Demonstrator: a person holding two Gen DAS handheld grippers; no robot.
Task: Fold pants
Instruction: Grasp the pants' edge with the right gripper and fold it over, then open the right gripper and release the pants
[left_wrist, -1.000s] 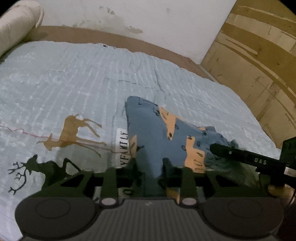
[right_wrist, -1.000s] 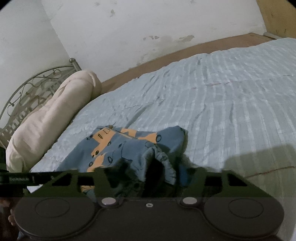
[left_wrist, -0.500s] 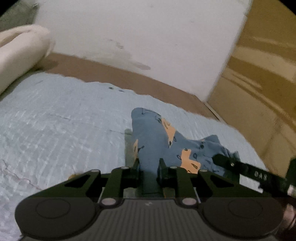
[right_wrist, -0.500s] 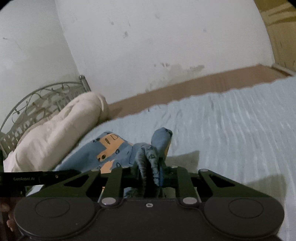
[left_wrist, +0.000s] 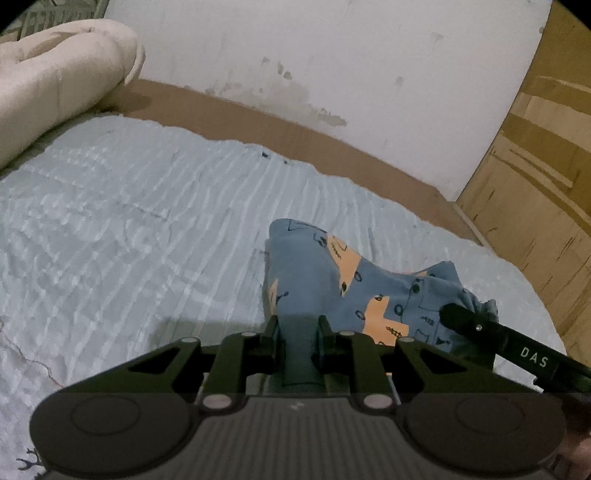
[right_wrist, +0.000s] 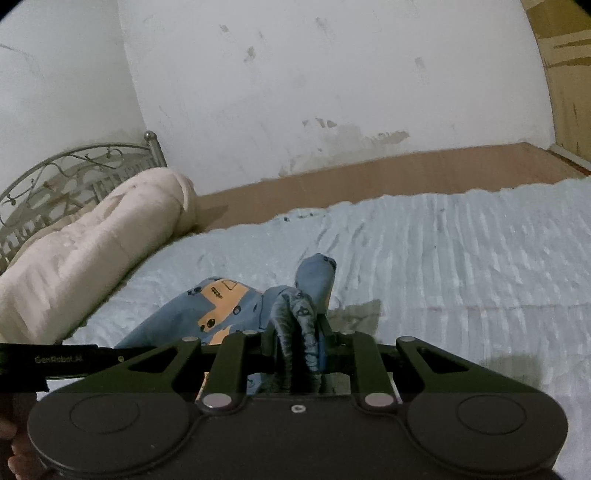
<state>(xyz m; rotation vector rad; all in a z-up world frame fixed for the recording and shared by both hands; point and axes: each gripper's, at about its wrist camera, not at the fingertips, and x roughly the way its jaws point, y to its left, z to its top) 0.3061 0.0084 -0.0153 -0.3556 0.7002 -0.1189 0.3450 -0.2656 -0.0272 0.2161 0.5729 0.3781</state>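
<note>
The pants (left_wrist: 332, 280) are blue with orange patches and small dark drawings. They hang lifted over the pale blue quilt (left_wrist: 147, 229), stretched between both grippers. My left gripper (left_wrist: 298, 325) is shut on a flat blue edge of the pants. Beyond it, at the right, the other gripper's black finger (left_wrist: 491, 336) reaches into the cloth. In the right wrist view my right gripper (right_wrist: 300, 332) is shut on a bunched, gathered part of the pants (right_wrist: 236, 306), with a blue fold sticking up past the fingertips. The left gripper's black bar (right_wrist: 66, 360) shows at the left edge.
A rolled cream duvet (right_wrist: 88, 251) lies at the head of the bed against a metal headboard (right_wrist: 74, 173). A brown bed edge (left_wrist: 258, 122) runs below the stained white wall. Wooden panels (left_wrist: 535, 166) stand at the right. A hand (right_wrist: 14, 443) shows at the lower left.
Both grippers closed on the pants and raised them off the quilt, moving toward the wall. The deer print on the quilt has slid out of the left wrist view.
</note>
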